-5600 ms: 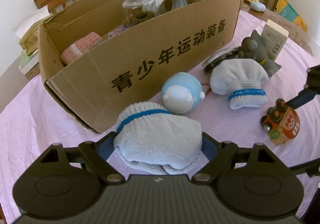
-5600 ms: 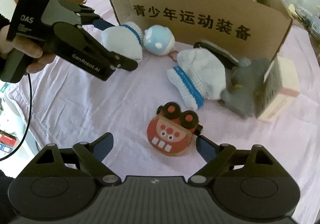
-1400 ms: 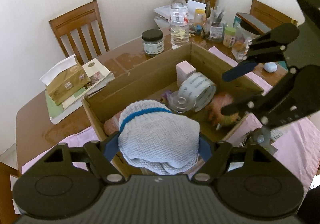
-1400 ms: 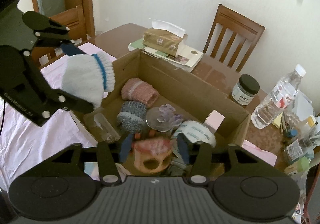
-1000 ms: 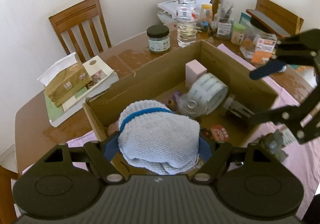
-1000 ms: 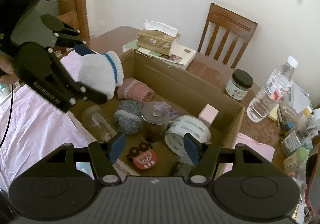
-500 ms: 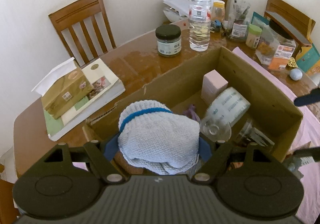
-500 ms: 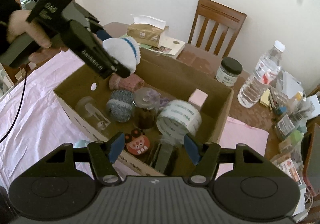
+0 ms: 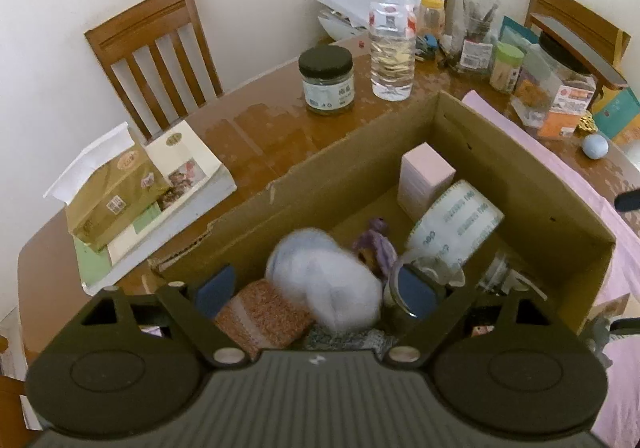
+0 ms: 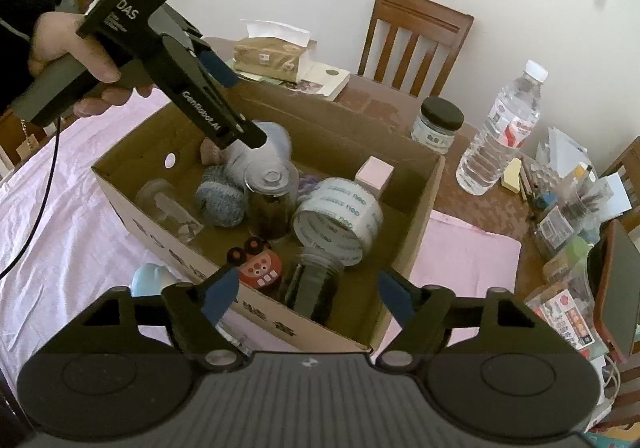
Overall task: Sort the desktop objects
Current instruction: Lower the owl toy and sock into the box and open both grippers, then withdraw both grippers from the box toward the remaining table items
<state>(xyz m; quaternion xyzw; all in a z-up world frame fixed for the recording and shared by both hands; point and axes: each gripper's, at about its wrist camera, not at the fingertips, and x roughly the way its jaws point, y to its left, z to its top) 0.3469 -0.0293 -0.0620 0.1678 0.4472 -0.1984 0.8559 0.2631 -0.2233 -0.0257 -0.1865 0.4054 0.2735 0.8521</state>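
Left wrist: white sock (image 9: 324,280) released, fingers (image 9: 218,284) opening, previously clamped.

White knit sock (image 9: 324,280) was blurred, loose inside the cardboard box (image 9: 516,168), partly over the pink knit piece (image 9: 262,314) at its 8 o'clock. In the box: tape roll (image 10: 340,218) tilted on edge, pink block (image 10: 374,174) upright at its 1 o'clock, dark jar (image 10: 272,200) upright at 9, red toy (image 10: 258,268) near the front wall. Blue round toy (image 10: 150,280) lay outside on the surface.
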